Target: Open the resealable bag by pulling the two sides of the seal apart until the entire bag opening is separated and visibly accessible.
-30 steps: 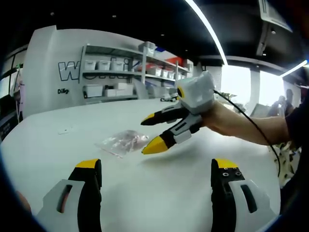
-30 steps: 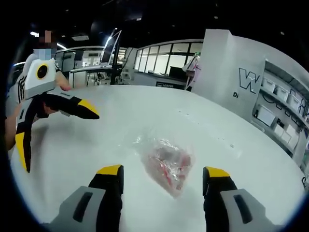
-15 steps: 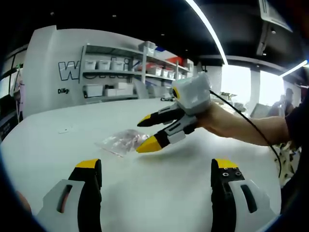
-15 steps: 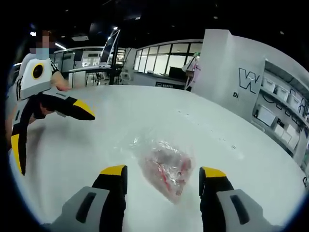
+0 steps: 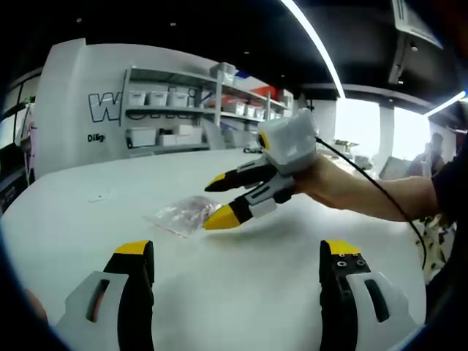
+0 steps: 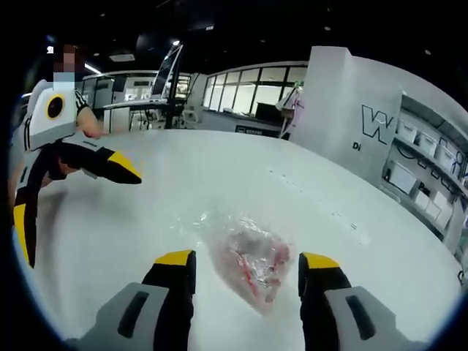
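Setting: a wide white table point(image 5: 241, 292) in a large indoor room, with shelves of white boxes point(image 5: 172, 113) against a white wall at the upper left of the left gripper view.

Bag: a clear resealable bag point(image 6: 252, 263) with pinkish-red contents lies flat on the table. In the right gripper view it sits at lower centre. In the left gripper view it lies left of centre point(image 5: 183, 214).

Bag seal: too small and glossy to tell whether it is closed or parted.

Right gripper: its two yellow-tipped jaws rise from the bottom of its own view point(image 6: 247, 262), spread wide apart with the bag lying in the gap between them. In the left gripper view it point(image 5: 213, 200) comes in from the right, held by a hand point(image 5: 329, 183), jaws parted, the lower yellow tip just at the bag's right edge. It has hold of nothing; whether the tip touches the bag cannot be told.

Left gripper: in its own view point(image 5: 238, 252) the jaws stand wide open at the bottom over bare table, gripping nothing, near the bag but apart from it. In the right gripper view it point(image 6: 77, 197) shows at the left edge, jaws spread, well apart from the bag.
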A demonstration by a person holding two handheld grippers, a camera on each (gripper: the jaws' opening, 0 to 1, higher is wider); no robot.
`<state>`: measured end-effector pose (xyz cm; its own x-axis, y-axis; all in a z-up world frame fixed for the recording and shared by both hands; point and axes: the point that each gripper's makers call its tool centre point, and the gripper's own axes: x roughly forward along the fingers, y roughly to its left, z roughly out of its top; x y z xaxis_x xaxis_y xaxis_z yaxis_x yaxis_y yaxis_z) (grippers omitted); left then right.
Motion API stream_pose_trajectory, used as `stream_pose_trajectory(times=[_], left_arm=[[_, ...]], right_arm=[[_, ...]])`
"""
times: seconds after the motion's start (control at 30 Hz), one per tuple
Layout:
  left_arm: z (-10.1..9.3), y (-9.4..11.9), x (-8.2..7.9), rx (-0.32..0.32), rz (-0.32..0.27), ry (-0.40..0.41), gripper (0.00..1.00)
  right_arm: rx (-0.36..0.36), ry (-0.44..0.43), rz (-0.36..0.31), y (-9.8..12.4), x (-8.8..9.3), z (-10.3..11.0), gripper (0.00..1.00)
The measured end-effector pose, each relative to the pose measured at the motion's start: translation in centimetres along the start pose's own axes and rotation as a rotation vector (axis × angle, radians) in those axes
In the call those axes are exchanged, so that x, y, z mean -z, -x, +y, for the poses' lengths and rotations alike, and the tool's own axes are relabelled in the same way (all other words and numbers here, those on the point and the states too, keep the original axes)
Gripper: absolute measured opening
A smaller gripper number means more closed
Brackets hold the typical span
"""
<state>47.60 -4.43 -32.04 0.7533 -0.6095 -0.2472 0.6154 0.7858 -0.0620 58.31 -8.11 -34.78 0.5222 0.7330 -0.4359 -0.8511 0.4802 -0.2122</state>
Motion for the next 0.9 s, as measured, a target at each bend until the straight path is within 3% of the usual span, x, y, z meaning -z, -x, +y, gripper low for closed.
stream_pose_trajectory(times=[0.5,0.9], left_arm=[[0.14,-0.08,0.27,-0.001,0.006,0.003,0.92],[0.06,-0.07,0.52,0.0,0.008,0.005,0.92]], right_arm=[[-0.014,0.019,-0.009,-0.6,-0.46,0.43,0.48],[-0.023,0.036,-0.005,-0.76,-0.29,0.62,0.31]])
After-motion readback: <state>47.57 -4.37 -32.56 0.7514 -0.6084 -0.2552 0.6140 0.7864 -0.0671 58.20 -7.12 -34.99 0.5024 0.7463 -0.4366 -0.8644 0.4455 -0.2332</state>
